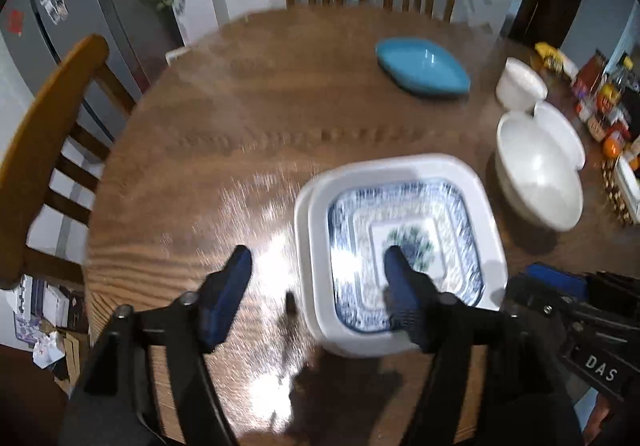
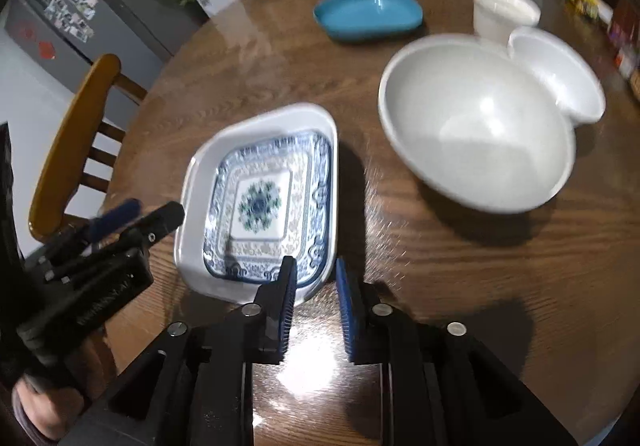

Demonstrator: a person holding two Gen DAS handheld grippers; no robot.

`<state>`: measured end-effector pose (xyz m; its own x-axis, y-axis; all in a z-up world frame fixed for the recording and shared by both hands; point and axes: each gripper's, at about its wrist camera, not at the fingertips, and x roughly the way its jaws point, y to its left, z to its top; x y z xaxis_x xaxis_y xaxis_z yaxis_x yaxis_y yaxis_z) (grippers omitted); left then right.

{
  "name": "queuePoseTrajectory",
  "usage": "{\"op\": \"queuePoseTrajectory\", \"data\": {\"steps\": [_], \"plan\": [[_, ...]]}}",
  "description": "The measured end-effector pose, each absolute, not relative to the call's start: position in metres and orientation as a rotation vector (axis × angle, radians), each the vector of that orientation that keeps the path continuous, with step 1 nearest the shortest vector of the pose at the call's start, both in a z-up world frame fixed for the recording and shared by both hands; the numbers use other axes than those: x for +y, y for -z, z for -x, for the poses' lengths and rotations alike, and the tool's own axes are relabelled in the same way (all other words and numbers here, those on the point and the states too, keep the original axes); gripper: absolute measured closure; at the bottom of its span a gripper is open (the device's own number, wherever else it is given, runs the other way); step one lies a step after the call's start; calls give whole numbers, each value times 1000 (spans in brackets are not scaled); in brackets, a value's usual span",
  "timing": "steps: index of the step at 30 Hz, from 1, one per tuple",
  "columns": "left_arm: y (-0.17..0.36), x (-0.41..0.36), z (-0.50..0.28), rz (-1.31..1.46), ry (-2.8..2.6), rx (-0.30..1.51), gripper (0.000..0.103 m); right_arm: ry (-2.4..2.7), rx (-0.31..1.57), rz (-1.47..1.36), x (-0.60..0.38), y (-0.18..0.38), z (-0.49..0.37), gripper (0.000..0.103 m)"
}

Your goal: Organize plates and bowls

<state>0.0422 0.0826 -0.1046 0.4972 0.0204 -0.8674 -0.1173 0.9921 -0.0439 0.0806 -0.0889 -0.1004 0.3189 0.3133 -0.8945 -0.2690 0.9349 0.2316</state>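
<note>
Both grippers hang open and empty, left gripper (image 1: 318, 266) straddling the white dish's (image 1: 472, 181) near rim at lower centre, patterned plate (image 2: 262, 201) nested inside, right gripper (image 2: 316, 270) beside it, so a careless lift could clip the rim and slide the stack.

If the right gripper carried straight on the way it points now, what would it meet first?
Most likely bare table. The right gripper, jaws apart and empty, aims just past the white square dish's near corner. Depth is unclear, so its left finger could clip that rim.
</note>
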Motion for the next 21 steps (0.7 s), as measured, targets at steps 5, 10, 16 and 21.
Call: {"op": "queuePoseTrajectory", "data": {"steps": [5,10,16,21], "plan": [[81,80,-57,135,-55,1013,26,-374,1099,-40,-110,66,-88,64],[65,62,-84,111,-30,1000,25,-336,1044,-24,-132,38,-116,63],[47,31,-132,90,-22,964,25,-316,1020,-17,-153,23,-163,63],[39,9,-168,100,-30,955,25,-327,1019,-13,-159,17,-203,63]]}}
